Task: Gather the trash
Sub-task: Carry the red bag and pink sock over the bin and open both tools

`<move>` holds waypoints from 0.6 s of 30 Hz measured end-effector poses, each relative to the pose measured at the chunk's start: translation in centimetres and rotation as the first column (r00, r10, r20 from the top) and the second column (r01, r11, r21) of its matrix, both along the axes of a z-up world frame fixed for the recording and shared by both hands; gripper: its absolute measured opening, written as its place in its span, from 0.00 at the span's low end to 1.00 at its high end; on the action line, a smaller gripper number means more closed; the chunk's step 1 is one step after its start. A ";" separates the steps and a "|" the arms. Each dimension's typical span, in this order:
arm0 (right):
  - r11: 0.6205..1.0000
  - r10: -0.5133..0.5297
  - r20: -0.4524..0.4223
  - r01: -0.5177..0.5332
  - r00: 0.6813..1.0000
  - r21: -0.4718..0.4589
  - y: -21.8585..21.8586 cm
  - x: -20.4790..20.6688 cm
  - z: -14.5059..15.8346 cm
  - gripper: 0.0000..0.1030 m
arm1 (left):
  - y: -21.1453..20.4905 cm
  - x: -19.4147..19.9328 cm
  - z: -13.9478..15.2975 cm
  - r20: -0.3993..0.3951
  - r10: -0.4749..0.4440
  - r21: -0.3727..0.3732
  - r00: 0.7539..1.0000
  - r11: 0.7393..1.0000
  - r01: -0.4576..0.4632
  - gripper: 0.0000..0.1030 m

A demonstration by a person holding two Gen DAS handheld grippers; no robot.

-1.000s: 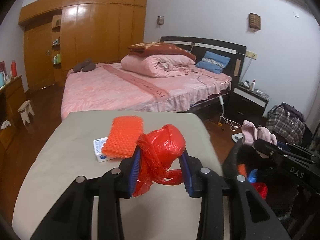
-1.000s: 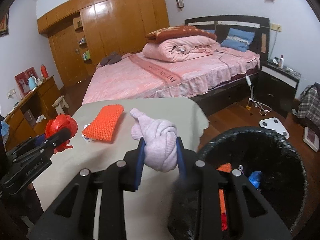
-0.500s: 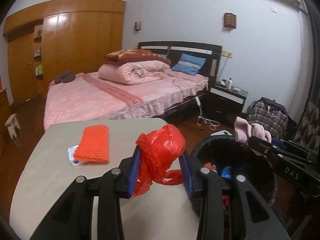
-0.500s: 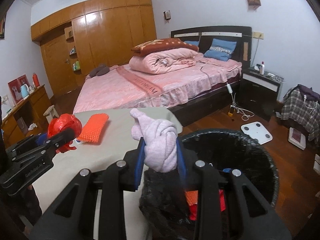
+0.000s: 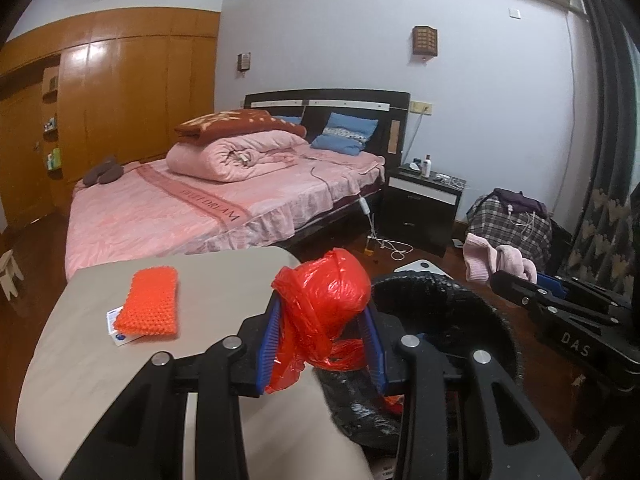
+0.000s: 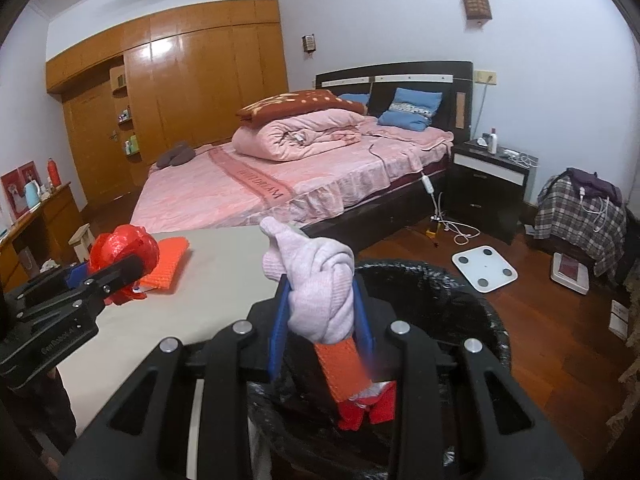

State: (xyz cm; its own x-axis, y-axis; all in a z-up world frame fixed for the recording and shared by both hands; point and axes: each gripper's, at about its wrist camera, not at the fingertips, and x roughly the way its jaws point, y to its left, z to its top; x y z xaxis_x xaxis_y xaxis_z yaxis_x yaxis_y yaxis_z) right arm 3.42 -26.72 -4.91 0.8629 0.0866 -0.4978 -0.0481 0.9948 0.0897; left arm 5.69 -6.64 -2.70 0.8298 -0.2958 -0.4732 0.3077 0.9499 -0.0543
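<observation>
Clenching a red plastic bag (image 5: pixel 326 300) in my left tongs (image 5: pixel 322 344) at the bench (image 5: pixel 224 280) edge, I am gripping a knotted pink cloth (image 6: pixel 320 284) in my right tongs (image 6: pixel 322 320) above the black bin (image 6: pixel 460 300).

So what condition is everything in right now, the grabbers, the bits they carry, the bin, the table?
Left gripper: shut on red plastic bag.
Right gripper: shut on knotted pink cloth.
Bin: open, lined, trash inside.
Orange mesh pad: flat on table.
</observation>
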 end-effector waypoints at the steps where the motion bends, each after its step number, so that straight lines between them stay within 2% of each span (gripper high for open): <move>1: 1.000 -0.008 -0.001 0.008 1.000 -0.002 -0.4 -0.2 -0.1 0.28 | -0.3 -0.1 0.0 0.000 -0.005 0.000 1.000 1.000 0.005 0.36; 9: 0.998 -0.065 -0.029 0.065 0.997 -0.005 -2.8 -0.8 -1.3 0.28 | -2.6 -0.2 0.0 0.008 -0.066 0.007 0.998 0.998 0.066 0.36; 18: 0.992 -0.124 -0.052 0.124 0.991 -0.019 -5.8 -1.1 -2.7 0.28 | -6.3 0.7 -1.2 -0.001 -0.152 0.011 0.988 0.988 0.152 0.36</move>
State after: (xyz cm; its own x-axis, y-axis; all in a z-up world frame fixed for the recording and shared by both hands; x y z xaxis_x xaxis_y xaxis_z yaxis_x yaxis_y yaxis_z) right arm 2.33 -32.50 -7.61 0.8387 -0.0277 -0.5439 0.0801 0.9941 0.0728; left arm 6.43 -12.92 -3.93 0.7753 -0.4133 -0.4776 0.4488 0.8926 -0.0438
